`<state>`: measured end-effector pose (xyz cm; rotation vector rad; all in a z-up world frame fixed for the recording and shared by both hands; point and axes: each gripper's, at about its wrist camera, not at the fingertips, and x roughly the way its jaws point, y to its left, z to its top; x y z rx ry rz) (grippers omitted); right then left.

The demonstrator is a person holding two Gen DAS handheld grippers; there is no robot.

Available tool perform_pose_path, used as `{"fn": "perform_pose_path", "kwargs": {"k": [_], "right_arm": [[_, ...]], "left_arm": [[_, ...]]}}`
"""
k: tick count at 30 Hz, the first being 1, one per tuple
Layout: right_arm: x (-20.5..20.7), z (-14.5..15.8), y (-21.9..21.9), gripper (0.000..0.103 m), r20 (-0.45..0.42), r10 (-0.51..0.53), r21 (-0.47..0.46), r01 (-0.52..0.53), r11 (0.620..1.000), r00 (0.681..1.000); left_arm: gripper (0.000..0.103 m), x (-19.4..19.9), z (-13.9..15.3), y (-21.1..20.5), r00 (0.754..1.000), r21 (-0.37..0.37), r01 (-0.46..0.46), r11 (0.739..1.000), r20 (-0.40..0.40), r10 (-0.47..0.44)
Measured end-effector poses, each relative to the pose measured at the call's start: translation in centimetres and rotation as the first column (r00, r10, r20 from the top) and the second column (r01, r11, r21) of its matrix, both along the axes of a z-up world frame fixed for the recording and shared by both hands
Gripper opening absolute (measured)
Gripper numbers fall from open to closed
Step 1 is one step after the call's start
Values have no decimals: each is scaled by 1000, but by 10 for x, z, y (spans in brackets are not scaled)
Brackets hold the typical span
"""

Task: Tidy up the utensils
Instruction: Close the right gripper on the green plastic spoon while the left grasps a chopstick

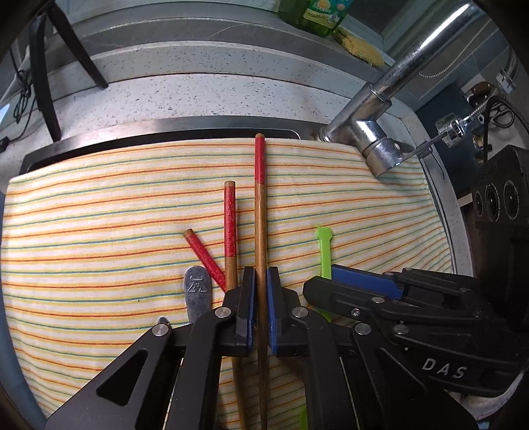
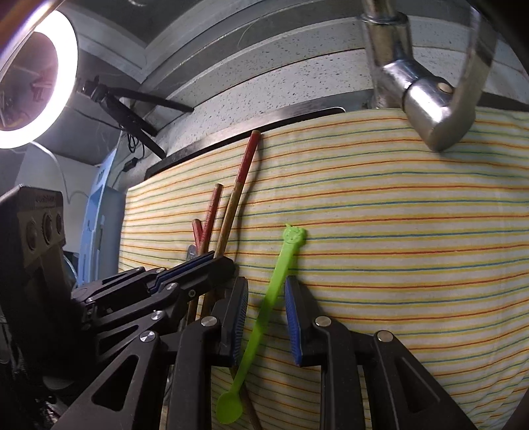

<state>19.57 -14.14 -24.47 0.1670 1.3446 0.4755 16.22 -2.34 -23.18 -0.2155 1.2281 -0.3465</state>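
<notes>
The left gripper is closed on a long chopstick. Its two blue pads press on the wooden shaft from both sides, and the red end of the stick points away, toward the far edge of the striped cloth. In the right wrist view the same gripper comes in from the left with the chopstick rising out of it.

Just left of this gripper lie a second chopstick, almost parallel to the held one, and a third chopstick that lies slanted and goes under the gripper's finger. Beside them a metal spoon handle with a stamped mark lies on the cloth.

The right gripper has its jaws a little apart, and the green plastic spoon lies between them on a slant. Its small bowl is at the near side, its decorated end at the far side. Whether the pads really press on it, I cannot tell; the right pad seems apart from it. In the left wrist view this gripper sits on the right, with the green spoon's end showing beyond it.

The cloth covers the sink. A chrome faucet hangs over its far right part. Behind, on the speckled counter, stand a green bottle and a yellow sponge. A ring light shines at the left in the right wrist view.
</notes>
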Motion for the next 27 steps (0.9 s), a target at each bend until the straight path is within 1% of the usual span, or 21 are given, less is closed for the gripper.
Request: {"fn": "perform_pose_path", "kwargs": {"k": [2, 4, 8, 11, 12, 16, 18, 21, 27], "right_arm": [[1, 1, 6, 20, 17, 25, -31, -24, 999, 1000], [1, 1, 8, 14, 30, 38, -63, -36, 997, 999], [-1, 1, 5, 10, 42, 45, -67, -42, 997, 998], [-2, 2, 0, 7, 38, 24, -49, -22, 999, 999], [-3, 3, -3, 4, 43, 19, -53, -17, 998, 999], [-7, 5, -6, 3, 49, 19, -56, -16, 998, 999], [-9, 6, -7, 3, 53, 15, -55, -12, 998, 998], [-11, 9, -12, 3, 62, 0, -44, 3, 999, 998], [-17, 30, -23, 3, 91, -17, -3, 17, 1000, 996]], "left_arm": [[5, -1, 0, 1, 1000, -18, -8, 1000, -3, 8], [5, -4, 0, 2, 1000, -22, -8, 1000, -2, 8], [5, -6, 1, 1, 1000, -48, -10, 999, -4, 10], [5, -9, 2, 1, 1000, -36, -4, 999, 4, 4], [5, -10, 2, 2, 1000, -42, -8, 999, 2, 8], [5, -11, 2, 0, 1000, -54, -18, 998, 0, 18], [5, -12, 2, 0, 1000, -75, -18, 997, -5, 17], [5, -17, 6, -3, 1000, -75, -9, 997, 7, 10], [5, -29, 21, 7, 999, -93, -15, 996, 38, 19]]}}
